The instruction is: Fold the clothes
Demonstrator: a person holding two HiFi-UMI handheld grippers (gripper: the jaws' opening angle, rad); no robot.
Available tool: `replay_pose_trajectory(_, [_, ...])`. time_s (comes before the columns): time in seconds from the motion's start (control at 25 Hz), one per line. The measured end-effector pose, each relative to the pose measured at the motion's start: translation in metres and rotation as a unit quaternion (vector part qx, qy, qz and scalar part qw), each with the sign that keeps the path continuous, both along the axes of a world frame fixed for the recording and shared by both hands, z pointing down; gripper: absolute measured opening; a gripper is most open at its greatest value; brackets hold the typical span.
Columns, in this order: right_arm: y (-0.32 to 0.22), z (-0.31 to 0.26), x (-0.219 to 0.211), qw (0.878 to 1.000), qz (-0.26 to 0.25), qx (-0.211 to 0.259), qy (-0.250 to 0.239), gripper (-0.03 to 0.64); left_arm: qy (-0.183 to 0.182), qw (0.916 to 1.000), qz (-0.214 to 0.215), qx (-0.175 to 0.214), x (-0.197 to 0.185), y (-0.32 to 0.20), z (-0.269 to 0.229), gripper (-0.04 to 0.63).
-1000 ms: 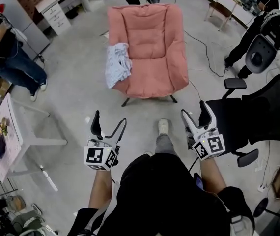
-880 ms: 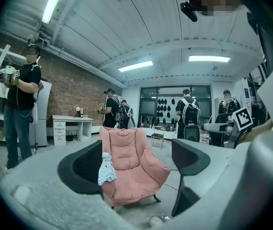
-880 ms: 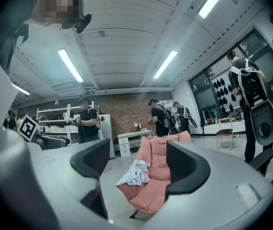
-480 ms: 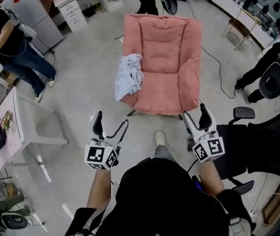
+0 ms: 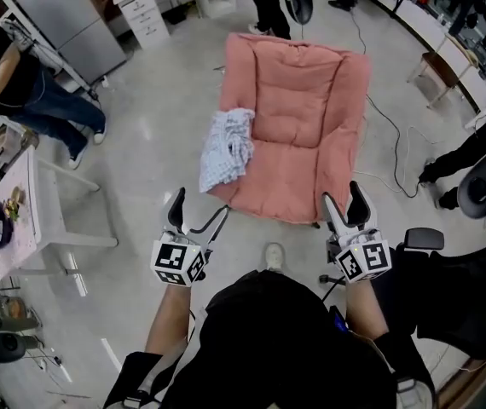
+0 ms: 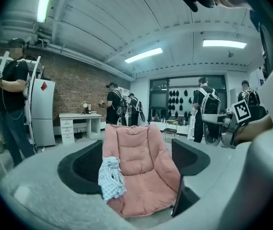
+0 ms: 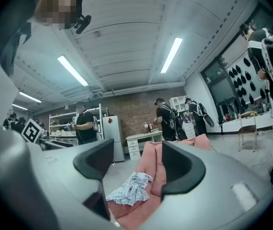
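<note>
The armchair [image 5: 298,126] is showing salmon pink all over, and the cloth [image 5: 226,147] on its arm is showing a fine check of pale blue and white. The floor [image 5: 158,160] is lying plain light grey around them, while the table [image 5: 23,237] and the drawer unit [image 5: 147,15] are showing white. The brick wall [image 6: 79,85] is showing reddish brown, and the fridge [image 5: 64,15] is showing silver grey.

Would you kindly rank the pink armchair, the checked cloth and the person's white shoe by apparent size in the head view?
Largest: pink armchair.
Next: checked cloth, draped over its arm.
Smallest: white shoe, although it sits nearer the camera.
</note>
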State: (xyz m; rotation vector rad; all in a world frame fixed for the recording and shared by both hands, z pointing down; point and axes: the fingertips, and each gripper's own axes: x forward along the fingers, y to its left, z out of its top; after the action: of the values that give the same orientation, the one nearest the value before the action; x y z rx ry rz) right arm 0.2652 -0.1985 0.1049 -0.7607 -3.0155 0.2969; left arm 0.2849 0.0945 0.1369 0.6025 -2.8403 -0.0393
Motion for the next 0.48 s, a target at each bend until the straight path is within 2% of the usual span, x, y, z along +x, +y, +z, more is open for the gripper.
replay_pose_trajectory(0.28, [-0.023, 0.015, -0.055, 1.000, -0.023, 0.010, 0.015, 0.302, 0.009, 0.9999, -0.012, 0.001, -0.050, -0.023, 0.012, 0.445])
replay_pose_trajectory(0.48, [-0.014, 0.025, -0.083, 0.998, -0.044, 0.018, 0.027, 0.299, 0.034, 0.9993, -0.010, -0.012, -0.069, -0.025, 0.035, 0.427])
